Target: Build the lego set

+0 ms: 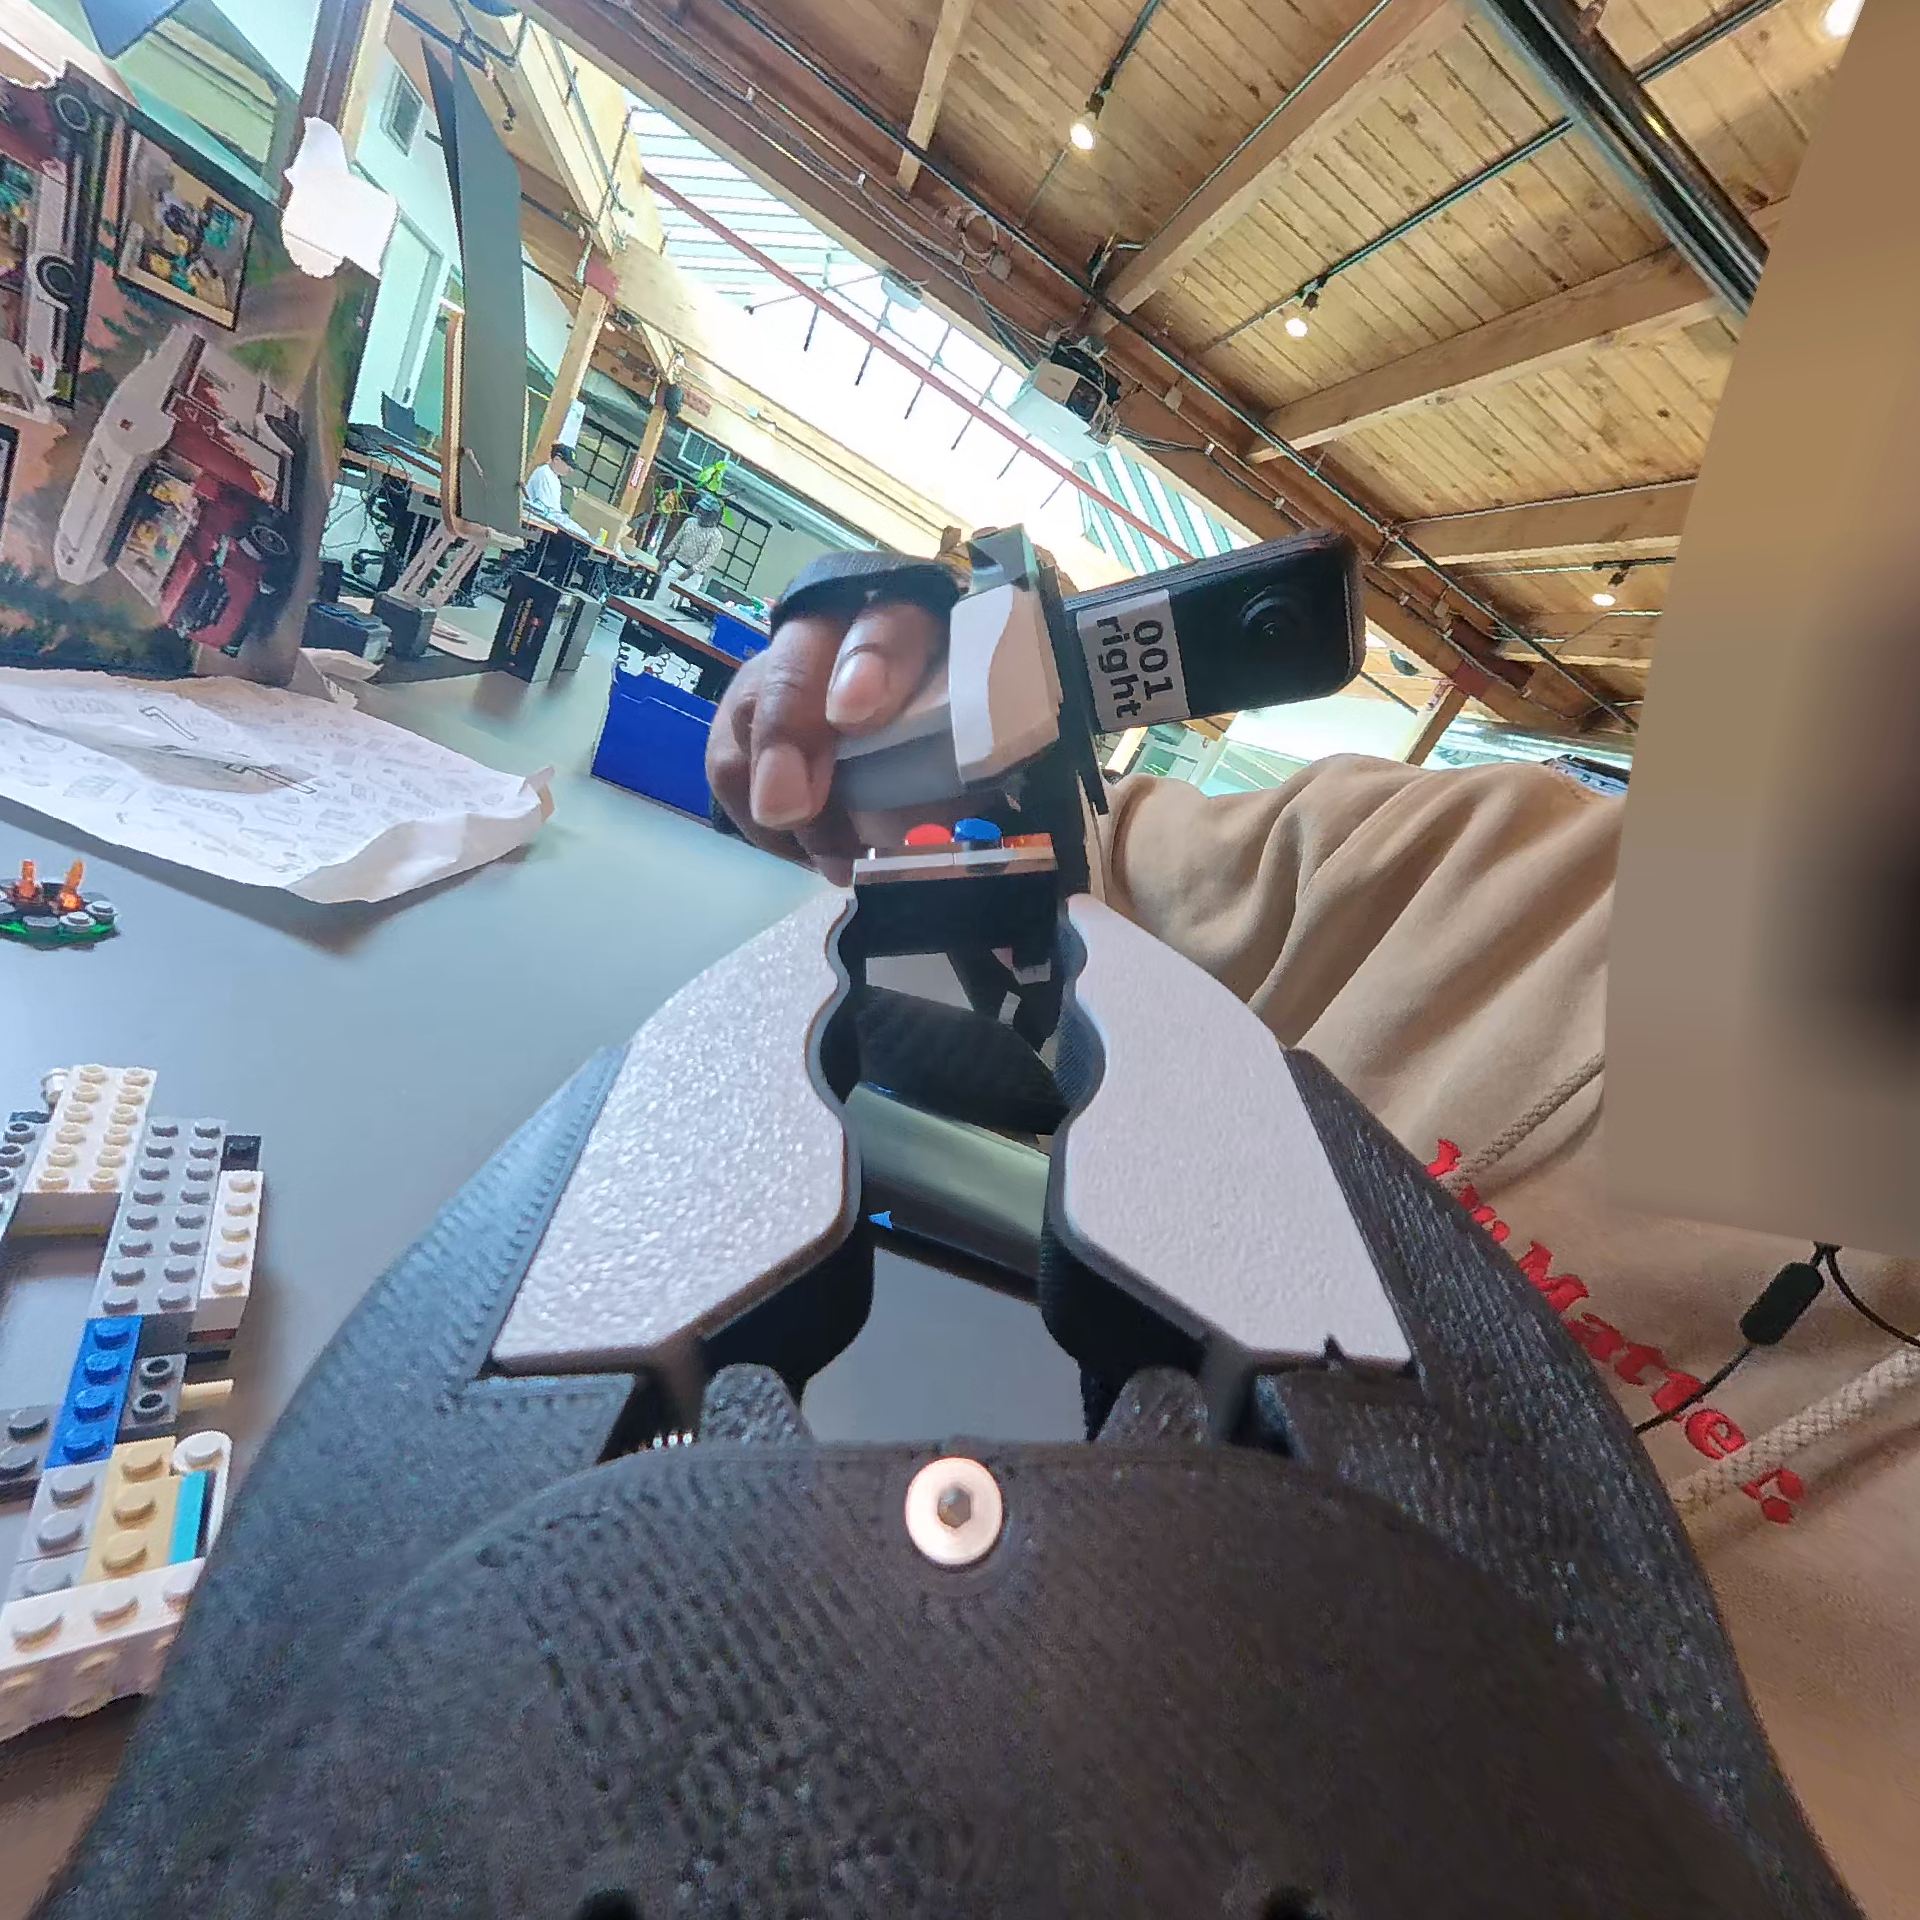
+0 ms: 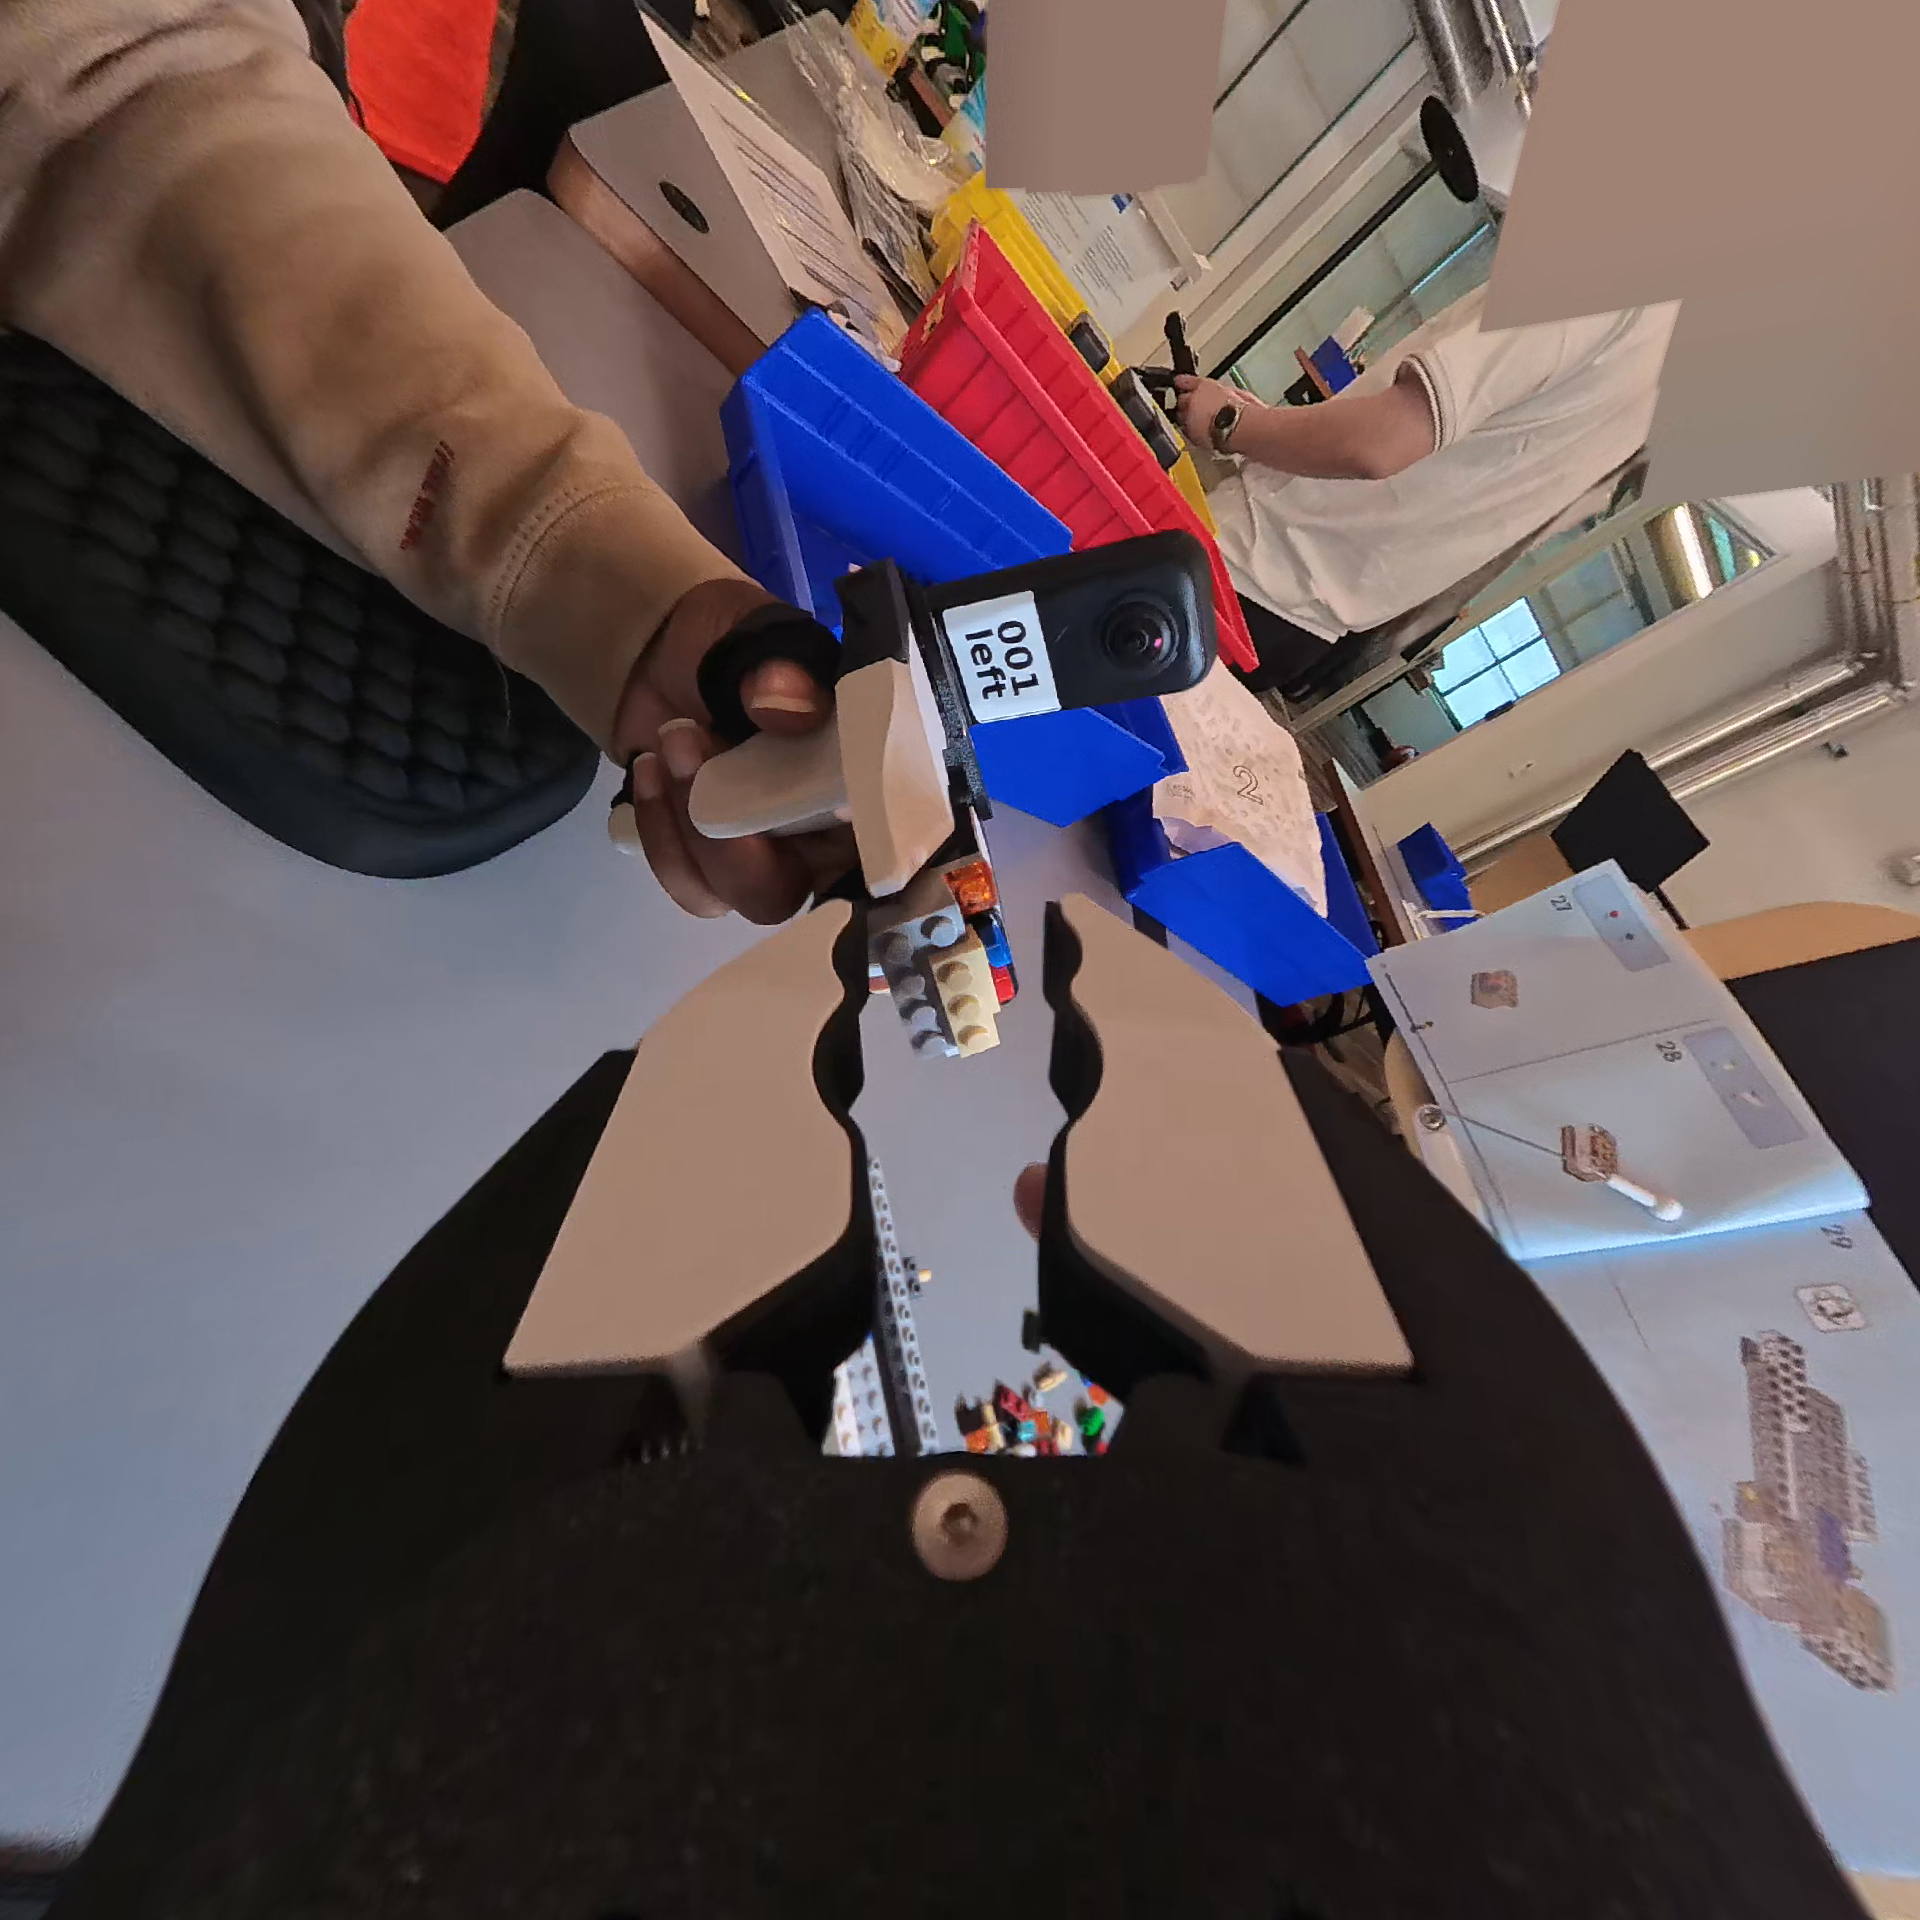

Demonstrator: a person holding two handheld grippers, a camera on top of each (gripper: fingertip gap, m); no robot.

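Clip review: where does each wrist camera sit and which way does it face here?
Left wrist view: on the left gripper, low over the grey table, aimed upward along its fingers at the right gripper and wooden ceiling; shows the right hand and beige sleeve.
Right wrist view: on the right gripper, tilted, facing the left gripper, blue bins and instruction booklet; shows the left hand.
Shared: each sees the other gripper, and the small lego assembly between them.
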